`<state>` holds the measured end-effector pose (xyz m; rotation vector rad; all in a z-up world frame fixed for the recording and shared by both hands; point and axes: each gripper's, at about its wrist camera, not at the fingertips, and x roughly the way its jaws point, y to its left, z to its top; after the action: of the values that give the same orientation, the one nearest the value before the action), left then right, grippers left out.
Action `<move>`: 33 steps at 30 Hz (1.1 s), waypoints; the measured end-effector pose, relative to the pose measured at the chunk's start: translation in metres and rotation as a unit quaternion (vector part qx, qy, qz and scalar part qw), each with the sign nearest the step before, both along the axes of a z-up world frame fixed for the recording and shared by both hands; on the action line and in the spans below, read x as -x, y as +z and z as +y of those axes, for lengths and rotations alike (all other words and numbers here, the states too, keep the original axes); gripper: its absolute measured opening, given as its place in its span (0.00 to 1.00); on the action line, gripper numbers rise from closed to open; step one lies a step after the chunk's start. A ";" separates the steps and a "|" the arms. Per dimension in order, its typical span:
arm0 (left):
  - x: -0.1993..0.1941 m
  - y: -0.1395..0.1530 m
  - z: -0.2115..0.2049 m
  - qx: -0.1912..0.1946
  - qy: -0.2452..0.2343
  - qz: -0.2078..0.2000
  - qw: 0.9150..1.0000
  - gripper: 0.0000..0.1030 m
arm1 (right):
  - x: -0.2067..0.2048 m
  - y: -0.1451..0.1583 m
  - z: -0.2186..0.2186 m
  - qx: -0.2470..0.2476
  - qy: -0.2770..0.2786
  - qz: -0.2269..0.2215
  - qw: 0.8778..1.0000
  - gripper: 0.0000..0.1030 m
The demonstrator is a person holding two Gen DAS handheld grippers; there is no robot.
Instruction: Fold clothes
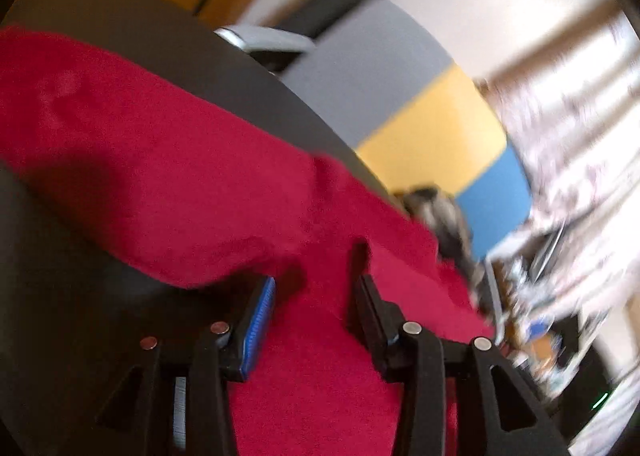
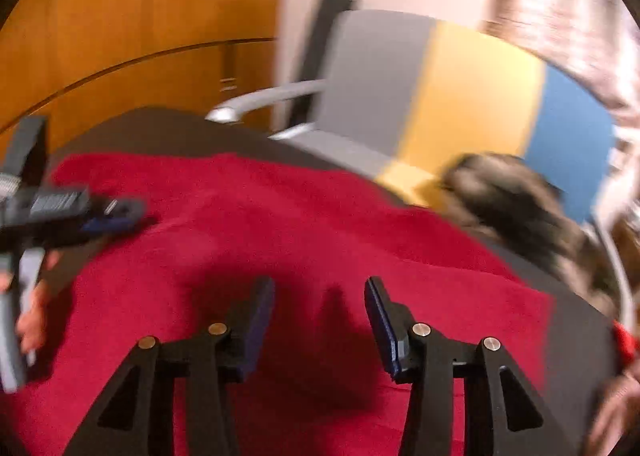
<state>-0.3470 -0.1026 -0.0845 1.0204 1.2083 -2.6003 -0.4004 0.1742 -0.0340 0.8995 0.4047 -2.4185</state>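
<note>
- Since the left wrist view is tilted and blurred, I read it with care: my left gripper [image 1: 316,296] hangs low over the red garment [image 1: 180,160], jaws wide and empty, the cloth running across the dark table [image 1: 52,296] from upper left to bottom centre.
- In the right wrist view my right gripper [image 2: 320,312] also stands wide, gripping nothing, above the same garment spread mid-frame; I judge both are poised to catch an edge. A dark furry heap [image 2: 516,204] sits right.

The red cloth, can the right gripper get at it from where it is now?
Probably yes: the right gripper is open just above the red cloth, and nothing sits between its fingers and the fabric.
</note>
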 end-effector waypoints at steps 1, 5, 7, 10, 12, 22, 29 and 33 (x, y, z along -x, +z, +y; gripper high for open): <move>-0.008 0.006 -0.019 0.013 0.034 -0.003 0.999 0.50 | -0.002 -0.004 -0.011 0.002 0.013 -0.008 1.000 0.48; -0.032 0.022 -0.088 0.058 0.147 -0.031 0.987 0.56 | 0.008 -0.031 -0.030 0.005 0.010 -0.073 0.997 0.57; -0.035 0.017 -0.112 0.046 0.167 -0.057 0.983 0.56 | 0.010 -0.040 -0.029 0.004 -0.001 -0.083 0.997 0.62; -0.037 0.006 -0.142 0.020 0.191 -0.087 0.978 0.56 | 0.009 -0.045 -0.031 -0.002 -0.005 -0.078 0.997 0.68; -0.039 -0.003 -0.154 -0.001 0.207 -0.093 0.974 0.56 | 0.006 -0.046 -0.038 -0.024 -0.001 -0.067 0.997 0.74; -0.028 -0.021 -0.173 -0.014 0.267 -0.087 0.960 0.57 | 0.009 -0.049 -0.041 -0.018 -0.002 -0.068 0.998 0.82; -0.004 -0.031 -0.180 -0.063 0.261 -0.112 0.957 0.08 | 0.015 -0.051 -0.044 -0.007 -0.002 -0.072 0.997 0.82; 0.001 -0.002 -0.179 -0.059 0.245 -0.069 0.965 0.08 | 0.017 -0.052 -0.046 -0.001 -0.002 -0.074 0.997 0.83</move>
<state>-0.3478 -0.2817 -0.0869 0.7788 1.3840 -2.0683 -0.4175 0.1283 -0.0858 1.0738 0.3511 -2.3364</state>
